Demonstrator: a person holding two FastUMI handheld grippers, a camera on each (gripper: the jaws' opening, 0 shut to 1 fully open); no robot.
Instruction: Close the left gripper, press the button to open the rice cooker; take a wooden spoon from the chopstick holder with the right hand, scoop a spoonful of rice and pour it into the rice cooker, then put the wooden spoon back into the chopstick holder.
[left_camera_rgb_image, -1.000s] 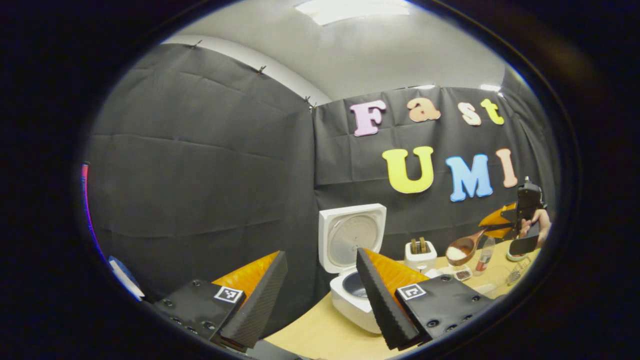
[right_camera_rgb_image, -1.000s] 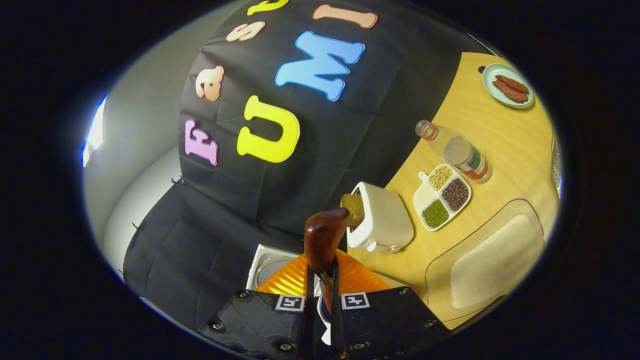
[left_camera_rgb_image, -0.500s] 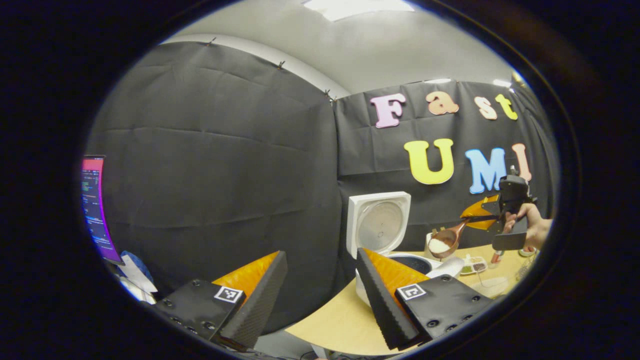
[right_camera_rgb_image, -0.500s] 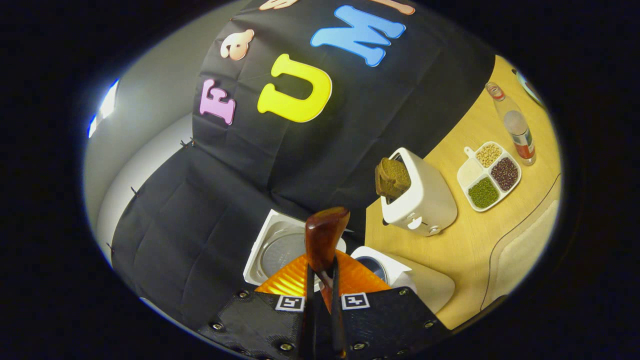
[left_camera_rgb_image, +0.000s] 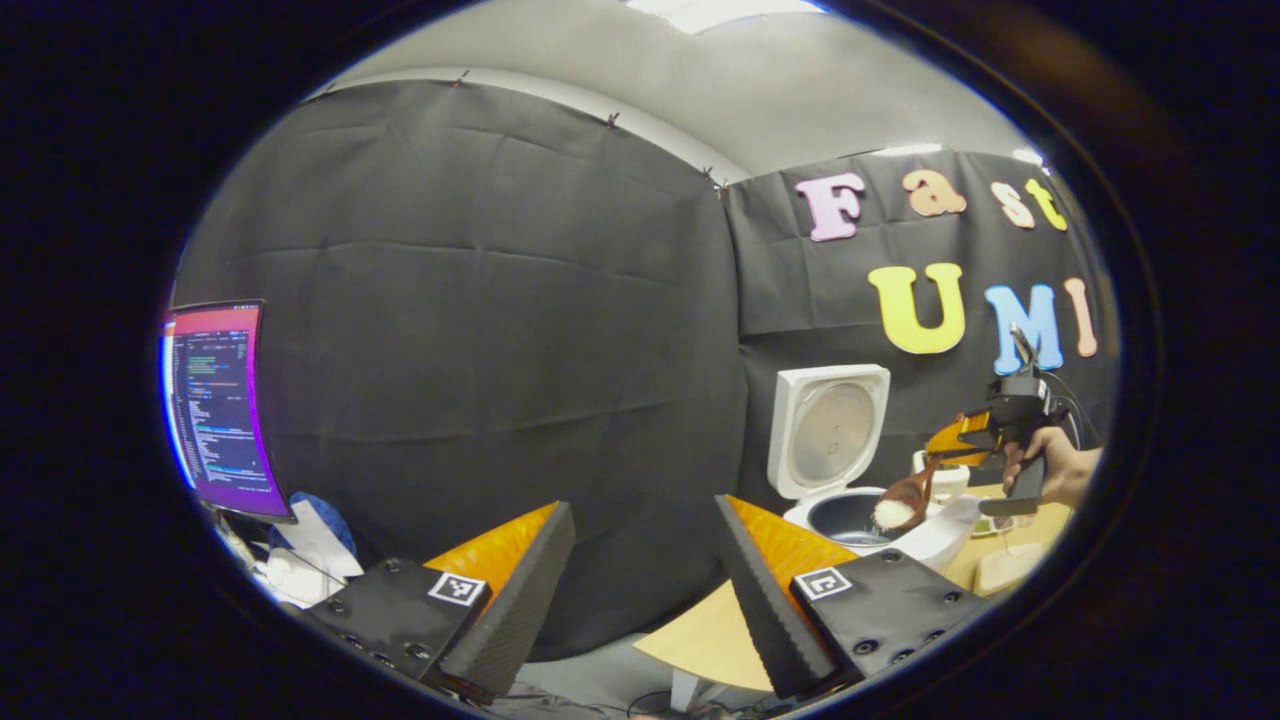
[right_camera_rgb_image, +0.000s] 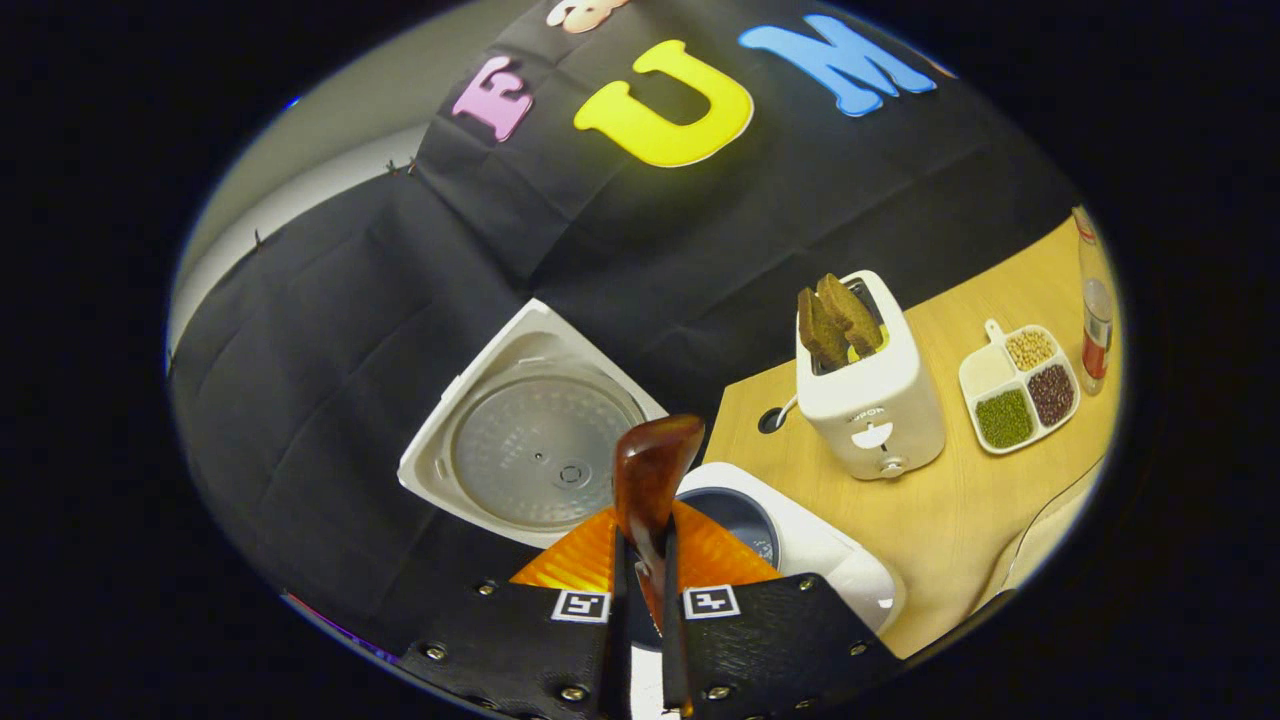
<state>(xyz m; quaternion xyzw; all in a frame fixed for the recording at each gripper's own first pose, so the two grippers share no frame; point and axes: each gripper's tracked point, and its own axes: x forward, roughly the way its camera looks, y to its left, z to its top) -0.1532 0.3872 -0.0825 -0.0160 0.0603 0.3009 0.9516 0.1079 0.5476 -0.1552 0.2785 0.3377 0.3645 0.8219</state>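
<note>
At the far left of the left gripper view a lit monitor (left_camera_rgb_image: 215, 405) glows, with a heap of white and blue stuff (left_camera_rgb_image: 300, 545) below it. Along the bottom of the frame the left claw (left_camera_rgb_image: 640, 590) hangs with its fingers spread wide and nothing between them, off the near edge of the bench (left_camera_rgb_image: 705, 640). Right of centre stands the rice cooker (left_camera_rgb_image: 880, 520), its lid (left_camera_rgb_image: 828, 428) tipped up and back against the black cloth. Just right of that, the wooden spoon (left_camera_rgb_image: 905, 500) tilts down over the open pot with a heap of white rice (left_camera_rgb_image: 890, 514) in its bowl. At the right edge a hand (left_camera_rgb_image: 1050, 470) holds the right claw (left_camera_rgb_image: 940, 458) pinching the spoon's handle.

In the right gripper view the raised lid (right_camera_rgb_image: 535, 440) sits at left of centre. At bottom centre the right claw (right_camera_rgb_image: 640, 600) is pressed together on the spoon's handle (right_camera_rgb_image: 650, 480), over the cooker's dark inner pot (right_camera_rgb_image: 740, 520). To the right on the bench (right_camera_rgb_image: 950, 510) stand a toaster (right_camera_rgb_image: 870, 395) with two dark bread slices (right_camera_rgb_image: 835, 315), then a divided dish of grains and beans (right_camera_rgb_image: 1020, 385), and a bottle (right_camera_rgb_image: 1095, 325) at the right edge.
</note>
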